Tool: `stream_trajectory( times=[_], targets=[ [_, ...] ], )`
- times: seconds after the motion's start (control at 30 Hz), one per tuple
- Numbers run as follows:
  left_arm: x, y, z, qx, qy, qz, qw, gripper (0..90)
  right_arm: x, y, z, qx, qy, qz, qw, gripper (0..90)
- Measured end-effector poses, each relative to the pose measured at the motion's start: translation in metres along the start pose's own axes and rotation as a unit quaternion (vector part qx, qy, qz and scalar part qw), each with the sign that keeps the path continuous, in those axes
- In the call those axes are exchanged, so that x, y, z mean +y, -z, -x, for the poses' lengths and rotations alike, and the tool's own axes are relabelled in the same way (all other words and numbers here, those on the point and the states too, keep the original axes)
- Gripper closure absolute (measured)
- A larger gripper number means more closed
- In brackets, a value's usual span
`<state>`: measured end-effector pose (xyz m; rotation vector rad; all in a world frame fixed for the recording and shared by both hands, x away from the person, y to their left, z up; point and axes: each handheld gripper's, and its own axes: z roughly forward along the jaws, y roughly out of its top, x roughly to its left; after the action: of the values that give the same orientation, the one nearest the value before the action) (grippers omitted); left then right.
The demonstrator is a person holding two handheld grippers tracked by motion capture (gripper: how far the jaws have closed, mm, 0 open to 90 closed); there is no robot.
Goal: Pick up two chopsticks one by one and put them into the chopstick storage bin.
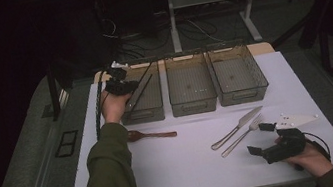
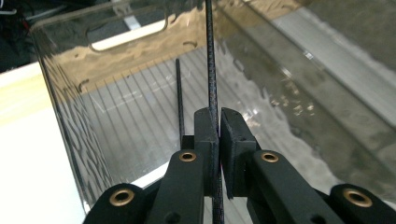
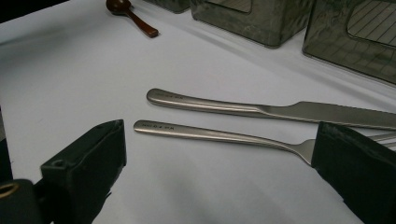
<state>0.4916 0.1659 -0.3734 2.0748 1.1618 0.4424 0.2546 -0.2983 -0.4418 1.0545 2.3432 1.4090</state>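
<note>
My left gripper (image 1: pixel 120 86) hangs over the left smoky plastic bin (image 1: pixel 145 114), shut on a thin black chopstick (image 2: pixel 211 60) that runs up between its jaws (image 2: pixel 219 116). A second black chopstick (image 2: pixel 179 93) rests inside that bin, leaning on its far end. At the table's front right, my right gripper (image 1: pixel 258 138) is open just short of a steel fork (image 1: pixel 242 139) and a steel knife (image 1: pixel 238 126) lying side by side. In the right gripper view the fork handle (image 3: pixel 210 134) lies between the open jaws (image 3: pixel 219 136), with the knife (image 3: pixel 261 109) beyond it.
A brown wooden spoon (image 1: pixel 153 135) lies on the white table left of centre, near the left sleeve. Two more bins, middle (image 1: pixel 193 105) and right (image 1: pixel 243 96), stand in a row at the back. Desk legs and cables are behind the table.
</note>
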Motion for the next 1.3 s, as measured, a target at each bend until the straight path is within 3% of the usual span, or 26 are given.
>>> stream_trajectory(
  times=[0.2, 0.63, 0.73, 0.9, 1.07, 1.3],
  targets=[
    [-0.003, -0.010, 0.001, 0.013, 0.000, -0.027, 0.9995, 84.6, 0.000, 0.001, 0.000, 0.001, 0.000, 0.002, 1.0000, 2.7],
    [-0.005, -0.017, 0.005, 0.020, -0.006, -0.045, 0.9988, 83.9, 0.000, 0.001, 0.000, 0.002, -0.001, 0.002, 1.0000, 2.7],
    [-0.004, -0.015, 0.005, 0.028, -0.008, -0.039, 0.9988, 77.4, 0.000, 0.001, 0.000, 0.001, -0.001, 0.003, 1.0000, 2.7],
    [-0.001, -0.006, 0.005, 0.020, -0.006, -0.021, 0.9996, 70.9, 0.000, 0.001, 0.000, 0.002, 0.000, 0.003, 1.0000, 2.7],
    [0.003, 0.008, 0.009, -0.001, -0.004, 0.006, 1.0000, 61.0, 0.000, 0.001, 0.000, 0.000, -0.001, 0.002, 1.0000, 2.7],
    [0.006, 0.030, 0.022, -0.026, -0.022, 0.024, 0.9991, 49.6, 0.000, 0.001, 0.000, -0.003, -0.001, 0.002, 1.0000, 2.7]
  ],
)
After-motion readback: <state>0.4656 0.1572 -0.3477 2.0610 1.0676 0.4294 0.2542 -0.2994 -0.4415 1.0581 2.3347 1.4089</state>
